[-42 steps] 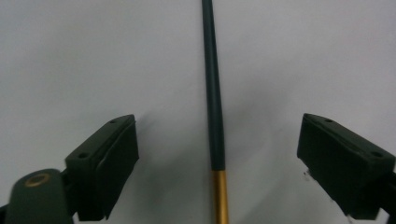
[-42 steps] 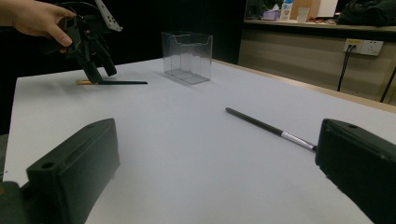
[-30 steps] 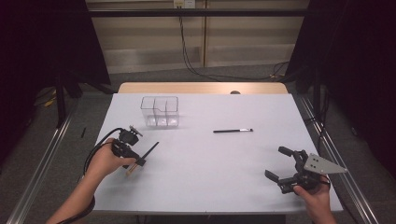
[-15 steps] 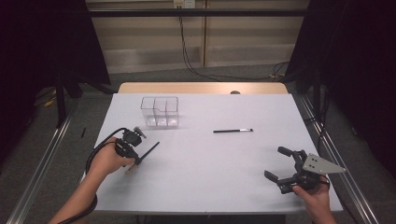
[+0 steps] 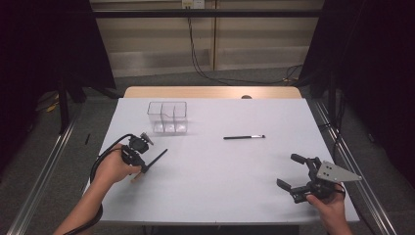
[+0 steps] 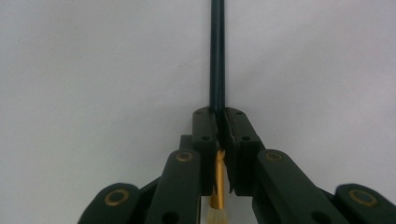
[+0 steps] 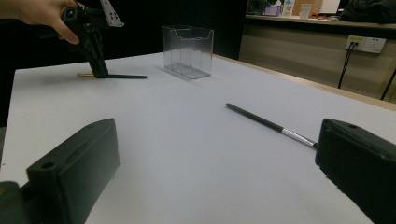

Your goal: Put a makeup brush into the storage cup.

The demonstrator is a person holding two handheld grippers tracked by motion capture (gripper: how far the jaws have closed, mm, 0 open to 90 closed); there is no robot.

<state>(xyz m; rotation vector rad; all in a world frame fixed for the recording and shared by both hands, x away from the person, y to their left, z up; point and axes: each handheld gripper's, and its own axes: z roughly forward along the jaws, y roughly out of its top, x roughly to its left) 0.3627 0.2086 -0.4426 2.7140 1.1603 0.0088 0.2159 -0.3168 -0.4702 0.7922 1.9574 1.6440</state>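
Observation:
My left gripper [image 5: 145,164] is shut on a makeup brush [image 5: 157,157] near the table's left front. In the left gripper view the jaws pinch the dark handle [image 6: 217,56], and the gold ferrule [image 6: 217,186] and pale bristles trail behind them. The right gripper view shows that brush [image 7: 126,76] lying low on the white table under the left gripper [image 7: 99,67]. A second dark brush [image 5: 243,137] lies loose at mid table. My right gripper [image 5: 292,171] stands open near the front right, holding nothing, with the second brush [image 7: 266,122] ahead of its jaws.
A clear plastic organizer [image 5: 169,117] with compartments stands at the back left of the white table [image 5: 220,196]; the same organizer [image 7: 187,50] appears beyond the left gripper in the right gripper view. A wooden strip [image 5: 210,92] runs along the far edge.

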